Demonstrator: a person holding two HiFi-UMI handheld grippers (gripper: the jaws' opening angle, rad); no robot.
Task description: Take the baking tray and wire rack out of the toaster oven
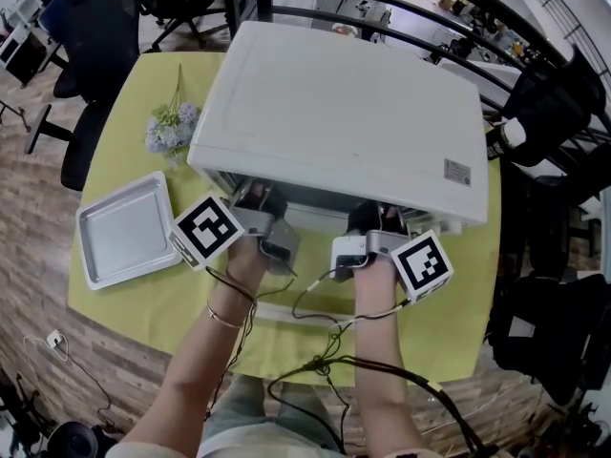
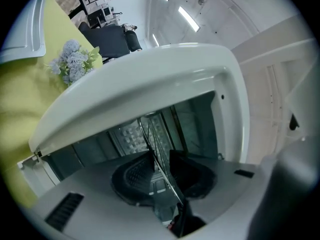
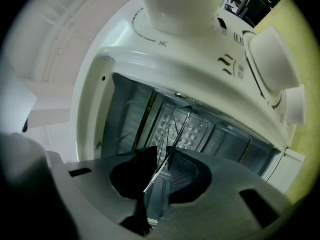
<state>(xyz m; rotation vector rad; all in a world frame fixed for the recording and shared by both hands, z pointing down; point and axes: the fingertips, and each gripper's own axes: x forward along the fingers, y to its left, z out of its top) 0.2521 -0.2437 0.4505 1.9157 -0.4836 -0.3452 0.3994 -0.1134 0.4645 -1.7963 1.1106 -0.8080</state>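
Observation:
The white toaster oven (image 1: 344,113) stands on the yellow-green table, its front opening facing me. Both grippers reach level into that opening. The wire rack (image 2: 155,139) sits inside, and its thin front wire runs between the jaws of my left gripper (image 2: 161,156); a gap still shows beside the wire there. My right gripper (image 3: 161,151) has its pads pinched on the same rack's wire (image 3: 172,129). From the head view the left gripper (image 1: 258,198) and right gripper (image 1: 372,219) have their tips hidden under the oven's top. The silver baking tray (image 1: 124,229) lies on the table at the left.
A small bunch of pale flowers (image 1: 172,122) lies left of the oven, behind the tray. The oven's knobs (image 3: 272,71) are on its right side. Cables (image 1: 315,332) hang from the grippers over the table's near edge. Black office chairs (image 1: 95,27) stand behind the table.

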